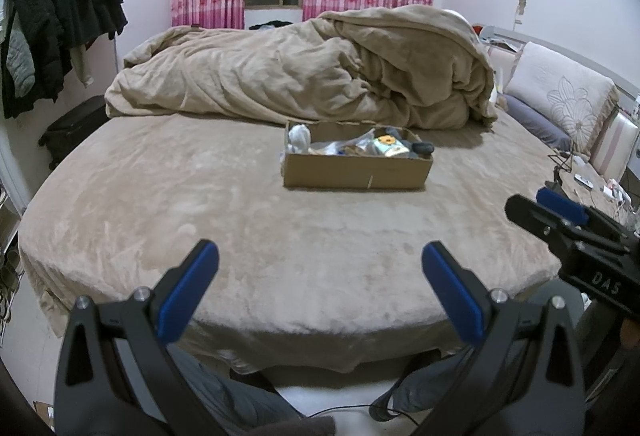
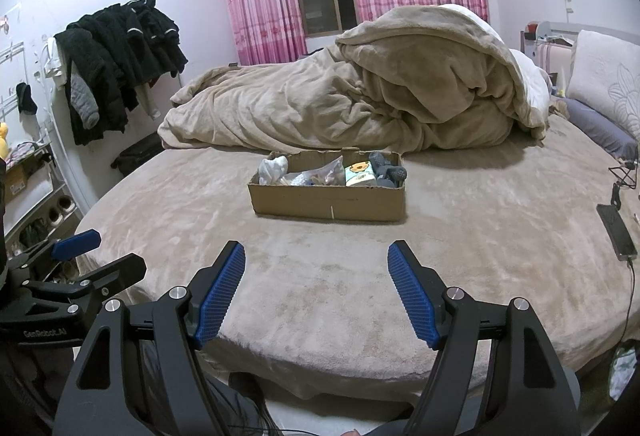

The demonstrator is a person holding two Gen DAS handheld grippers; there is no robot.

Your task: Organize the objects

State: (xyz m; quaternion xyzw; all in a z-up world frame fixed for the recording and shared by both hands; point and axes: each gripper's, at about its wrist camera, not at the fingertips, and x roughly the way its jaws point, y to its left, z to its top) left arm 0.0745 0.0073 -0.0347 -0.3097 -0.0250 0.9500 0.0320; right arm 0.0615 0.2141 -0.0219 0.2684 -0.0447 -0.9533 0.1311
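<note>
Both grippers hang over the near edge of the bed (image 2: 320, 276), the left gripper (image 1: 320, 256) and the right gripper (image 2: 316, 256) each with fingers spread wide and holding nothing. The box (image 2: 328, 200) sits mid-bed, well ahead of them and just before the heaped quilt (image 2: 340, 104), already holding a white cloth (image 2: 274, 168), a bag, a small packet and dark socks (image 2: 386, 166). This looks like the opening or a pause between picks; next, I judge, one gripper must reach forward to the box.
</note>
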